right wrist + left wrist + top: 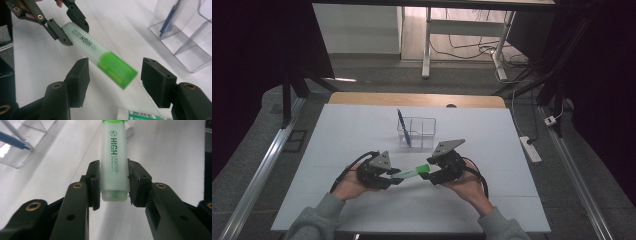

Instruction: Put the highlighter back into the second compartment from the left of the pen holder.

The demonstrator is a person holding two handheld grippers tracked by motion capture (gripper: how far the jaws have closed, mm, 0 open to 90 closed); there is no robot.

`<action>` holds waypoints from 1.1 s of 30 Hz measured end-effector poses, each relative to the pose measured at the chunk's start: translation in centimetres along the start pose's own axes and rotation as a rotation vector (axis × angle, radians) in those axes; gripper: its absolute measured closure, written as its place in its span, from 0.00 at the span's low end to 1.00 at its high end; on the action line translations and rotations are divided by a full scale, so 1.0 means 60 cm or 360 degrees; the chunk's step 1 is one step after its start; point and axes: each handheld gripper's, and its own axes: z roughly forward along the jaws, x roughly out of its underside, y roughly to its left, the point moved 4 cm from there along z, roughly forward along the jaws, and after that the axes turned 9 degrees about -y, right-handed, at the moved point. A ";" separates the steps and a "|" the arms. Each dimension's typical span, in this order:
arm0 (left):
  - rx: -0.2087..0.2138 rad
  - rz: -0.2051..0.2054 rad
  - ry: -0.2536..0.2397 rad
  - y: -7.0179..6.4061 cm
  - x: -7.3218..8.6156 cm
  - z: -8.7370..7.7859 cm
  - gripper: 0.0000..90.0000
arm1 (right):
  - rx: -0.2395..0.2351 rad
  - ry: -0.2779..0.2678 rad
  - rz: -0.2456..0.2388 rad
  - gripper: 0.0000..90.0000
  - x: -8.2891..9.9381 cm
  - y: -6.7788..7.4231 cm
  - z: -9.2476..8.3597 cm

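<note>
A pale green highlighter (412, 173) with a bright green cap hangs level above the white table, between my two hands. My left gripper (113, 183) is shut on the barrel's butt end (113, 157), both pads pressed against it. In the high view the left gripper (396, 176) sits left of the pen and the right gripper (430, 172) at its capped end. My right gripper (115, 75) is open: the highlighter's cap (116, 70) lies between its jaws with a gap on each side. Farther off in that view, the left gripper (72, 30) clamps the barrel.
A clear plastic organizer (428, 132) stands behind the hands at the table's middle, with a blue pen (403, 127) leaning in its left compartment. A white and green packet (140, 115) lies on the table under my right gripper. Table edges lie to either side.
</note>
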 end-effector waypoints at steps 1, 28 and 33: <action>-0.0014 -0.0007 -0.0012 0.001 0.000 -0.001 0.72 | 0.0010 0.0001 0.0011 0.44 0.001 -0.001 -0.001; -0.0209 -0.0070 -0.0251 0.002 -0.006 -0.013 0.72 | 0.0060 -0.0134 0.0338 0.35 0.014 -0.030 -0.003; -0.0203 -0.0042 -0.0258 -0.005 -0.009 -0.005 0.72 | 0.0020 -0.0163 0.0378 0.35 0.014 -0.030 -0.002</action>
